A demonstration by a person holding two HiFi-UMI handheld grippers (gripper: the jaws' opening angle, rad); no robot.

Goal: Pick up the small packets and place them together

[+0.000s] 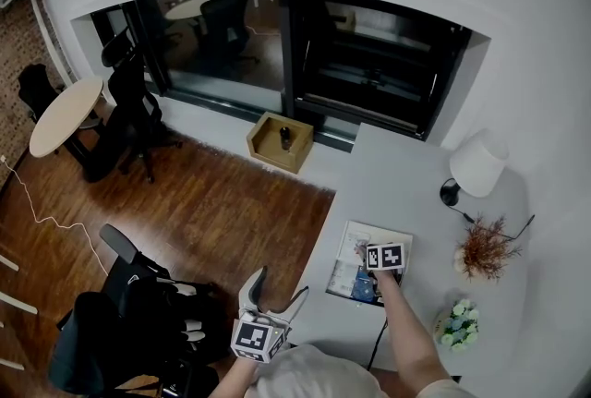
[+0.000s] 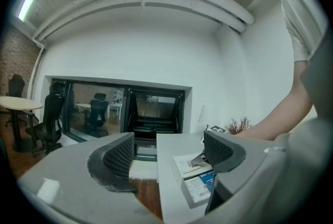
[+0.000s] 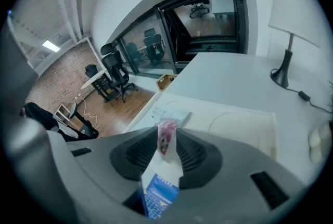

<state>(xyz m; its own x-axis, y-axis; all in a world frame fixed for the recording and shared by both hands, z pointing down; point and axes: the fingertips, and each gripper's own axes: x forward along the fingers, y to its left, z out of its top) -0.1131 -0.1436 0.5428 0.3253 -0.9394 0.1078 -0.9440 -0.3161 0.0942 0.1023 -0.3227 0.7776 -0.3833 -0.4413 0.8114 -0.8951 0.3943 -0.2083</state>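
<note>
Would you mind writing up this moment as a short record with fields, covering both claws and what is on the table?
Left claw: open, empty, by the table's edge
Right claw: shut on a small packet, white with pink and blue print
Below the held packet: flat white box on the table
Also on the table: lamp, dried plant, flowers
Task status: one packet held, not yet set down
</note>
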